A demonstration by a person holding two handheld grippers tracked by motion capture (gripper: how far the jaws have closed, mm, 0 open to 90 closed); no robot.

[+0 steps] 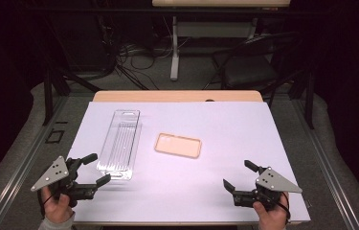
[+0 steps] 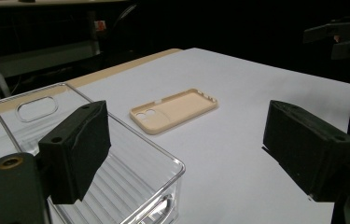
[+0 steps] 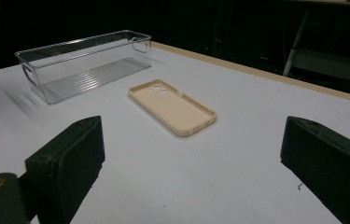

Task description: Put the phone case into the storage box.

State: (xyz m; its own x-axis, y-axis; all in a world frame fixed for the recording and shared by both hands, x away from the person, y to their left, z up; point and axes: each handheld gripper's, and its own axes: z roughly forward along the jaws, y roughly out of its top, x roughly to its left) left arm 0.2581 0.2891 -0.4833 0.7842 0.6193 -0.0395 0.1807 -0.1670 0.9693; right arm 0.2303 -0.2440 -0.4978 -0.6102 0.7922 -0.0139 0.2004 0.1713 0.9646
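A tan phone case (image 1: 178, 145) lies hollow side up in the middle of the white table (image 1: 225, 129); it shows ahead in the left gripper view (image 2: 175, 110) and the right gripper view (image 3: 172, 108). A long clear plastic bin (image 1: 119, 143) stands left of it, its near end just in front of my left gripper (image 1: 95, 169). That gripper is open and holds nothing; the bin (image 2: 93, 154) sits behind its left jaw. At the front right, my right gripper (image 1: 238, 175) is open and holds nothing, well short of the case. The bin (image 3: 81, 63) lies farther off.
A wooden strip (image 1: 177, 96) edges the table's far side. Beyond it stand a chair (image 1: 249, 67), a table leg (image 1: 174, 48) and cables on the dark floor. The other hand's gripper (image 2: 345, 39) shows at the upper right of the left gripper view.
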